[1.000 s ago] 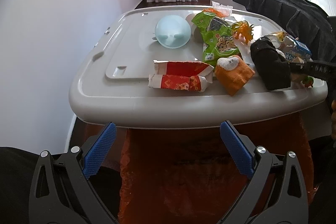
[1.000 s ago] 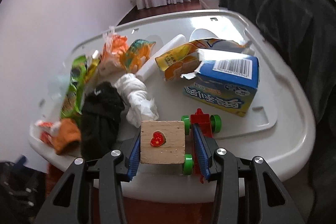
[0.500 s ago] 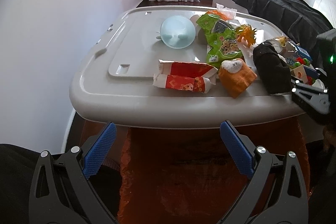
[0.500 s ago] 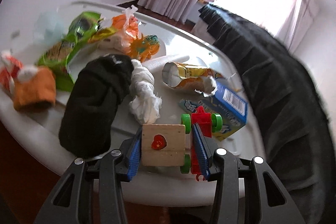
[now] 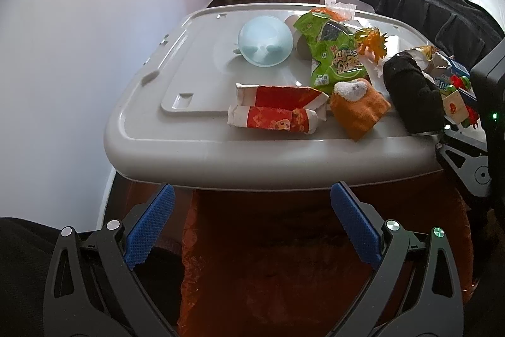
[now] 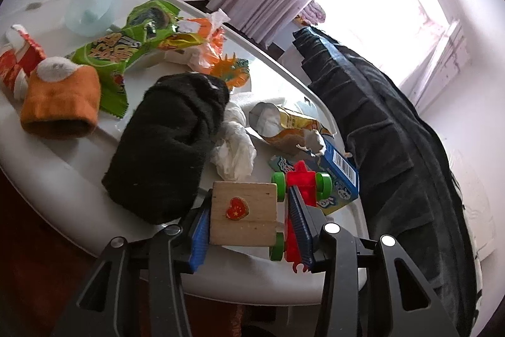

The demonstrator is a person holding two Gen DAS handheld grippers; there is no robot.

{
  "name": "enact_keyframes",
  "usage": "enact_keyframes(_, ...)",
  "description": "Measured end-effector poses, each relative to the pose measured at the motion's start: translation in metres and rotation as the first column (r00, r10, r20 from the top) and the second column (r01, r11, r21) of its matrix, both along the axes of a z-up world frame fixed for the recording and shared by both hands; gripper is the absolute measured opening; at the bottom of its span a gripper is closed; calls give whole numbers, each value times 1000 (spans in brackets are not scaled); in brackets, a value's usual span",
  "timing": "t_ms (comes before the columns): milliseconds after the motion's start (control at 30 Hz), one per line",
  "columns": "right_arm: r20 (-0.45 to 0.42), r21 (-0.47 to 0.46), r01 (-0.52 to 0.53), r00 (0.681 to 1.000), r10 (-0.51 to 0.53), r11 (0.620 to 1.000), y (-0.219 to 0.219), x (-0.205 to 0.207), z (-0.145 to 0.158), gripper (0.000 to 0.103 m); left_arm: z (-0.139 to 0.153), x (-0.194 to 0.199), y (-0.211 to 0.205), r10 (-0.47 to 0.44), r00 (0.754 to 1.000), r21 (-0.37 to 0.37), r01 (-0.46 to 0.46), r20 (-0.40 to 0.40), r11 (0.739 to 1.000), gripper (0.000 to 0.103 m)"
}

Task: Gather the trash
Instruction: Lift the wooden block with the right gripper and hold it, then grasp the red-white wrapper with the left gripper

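Rolled and swung leftward since earlier, the right gripper (image 6: pixel 249 221) is being kept clamped on a wooden toy car (image 6: pixel 243 218). Only the left wrist view is showing the left gripper (image 5: pixel 252 226) spread, empty, below the grey lid (image 5: pixel 195 144) bearing the red cups (image 5: pixel 277 109).

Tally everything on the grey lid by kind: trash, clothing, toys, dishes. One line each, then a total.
Trash: 6, counting green snack bag, red paper cups, tissue
Clothing: 2, orange sock, black sock
Toys: 2, toy car, dinosaur
Dishes: 1, blue bowl
Total: 11
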State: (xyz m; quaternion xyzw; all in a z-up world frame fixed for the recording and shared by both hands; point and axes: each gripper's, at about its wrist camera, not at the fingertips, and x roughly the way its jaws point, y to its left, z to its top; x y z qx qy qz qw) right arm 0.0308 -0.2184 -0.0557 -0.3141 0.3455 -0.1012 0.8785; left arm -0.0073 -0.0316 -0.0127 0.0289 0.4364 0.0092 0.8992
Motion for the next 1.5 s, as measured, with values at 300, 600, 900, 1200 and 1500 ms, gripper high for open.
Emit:
enact_keyframes(300,-34,82,45,999,-42,996,-14,9,4,45,0,0,3,9,1000,-11,-9,0,1000,96)
enact_keyframes(600,-80,198,74,995,-59,977,-27,19,5,49,0,0,2,12,1000,-9,-12,-5,1000,96)
enact_keyframes(900,-146,452,111,988,-50,885,-54,32,11,38,-1,2,3,13,1000,-1,-13,-10,1000,96)
enact_keyframes(1200,-60,614,57,998,-25,788,-69,16,50,38,14,27,8,-19,1000,26,18,22,1000,96)
enact_keyframes(1500,-77,646,84,996,-44,759,-78,17,49,38,14,52,-18,-394,919,178,392,-26,903,96)
